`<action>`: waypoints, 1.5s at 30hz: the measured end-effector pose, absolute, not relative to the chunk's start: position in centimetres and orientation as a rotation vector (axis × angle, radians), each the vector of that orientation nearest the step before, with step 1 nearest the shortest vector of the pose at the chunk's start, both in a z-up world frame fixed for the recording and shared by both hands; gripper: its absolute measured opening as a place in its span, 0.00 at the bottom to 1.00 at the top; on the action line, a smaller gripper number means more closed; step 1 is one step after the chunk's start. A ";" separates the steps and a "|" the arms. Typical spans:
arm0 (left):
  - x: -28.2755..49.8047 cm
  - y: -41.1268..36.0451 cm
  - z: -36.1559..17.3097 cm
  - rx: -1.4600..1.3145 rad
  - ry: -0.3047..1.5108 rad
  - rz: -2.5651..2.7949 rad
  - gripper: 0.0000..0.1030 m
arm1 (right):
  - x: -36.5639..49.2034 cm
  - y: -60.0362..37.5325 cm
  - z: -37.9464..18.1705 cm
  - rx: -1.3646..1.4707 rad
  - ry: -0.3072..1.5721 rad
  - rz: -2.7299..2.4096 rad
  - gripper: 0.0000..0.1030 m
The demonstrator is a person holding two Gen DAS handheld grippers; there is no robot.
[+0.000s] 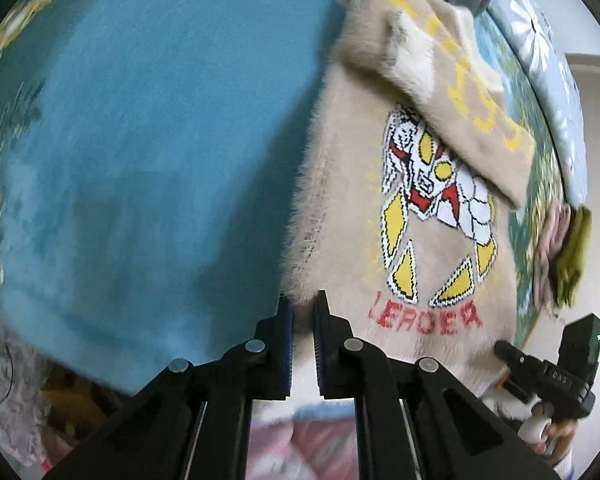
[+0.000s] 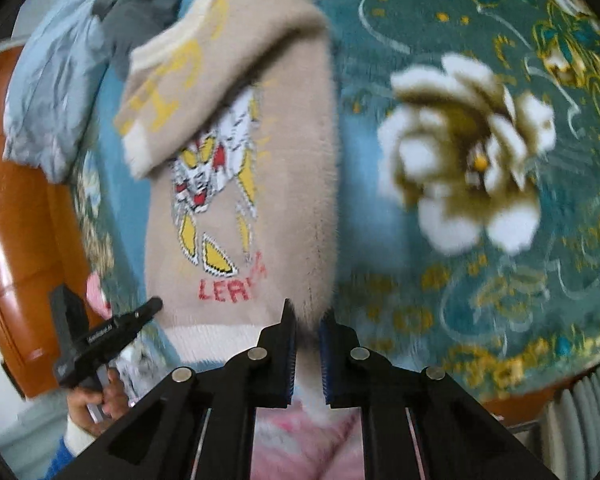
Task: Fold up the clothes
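A fuzzy beige sweater [image 1: 420,216] with a white, red and yellow robot figure and red lettering lies on a blue and green floral blanket [image 1: 160,140]. One sleeve is folded across its chest. My left gripper [image 1: 303,312] is shut on the sweater's bottom left corner. My right gripper [image 2: 309,320] is shut on the sweater [image 2: 260,128] at its bottom right corner. Each gripper shows in the other's view, the right one [image 1: 540,368] and the left one [image 2: 100,336].
Grey and light blue clothes [image 2: 80,60] are piled beyond the sweater's collar. Pink and olive garments [image 1: 564,256] lie at the blanket's edge. A brown wooden bed frame [image 2: 24,220] runs along one side. A radiator [image 2: 588,408] stands at the lower right.
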State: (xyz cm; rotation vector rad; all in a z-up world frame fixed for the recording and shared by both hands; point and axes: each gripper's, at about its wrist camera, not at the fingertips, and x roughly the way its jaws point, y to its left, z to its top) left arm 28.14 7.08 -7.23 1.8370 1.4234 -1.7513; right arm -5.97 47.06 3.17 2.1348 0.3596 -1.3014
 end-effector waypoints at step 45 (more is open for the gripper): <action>12.0 -1.5 -5.5 1.592 1.213 -2.025 0.11 | -18.4 31.7 1.4 1.895 0.288 -1.666 0.11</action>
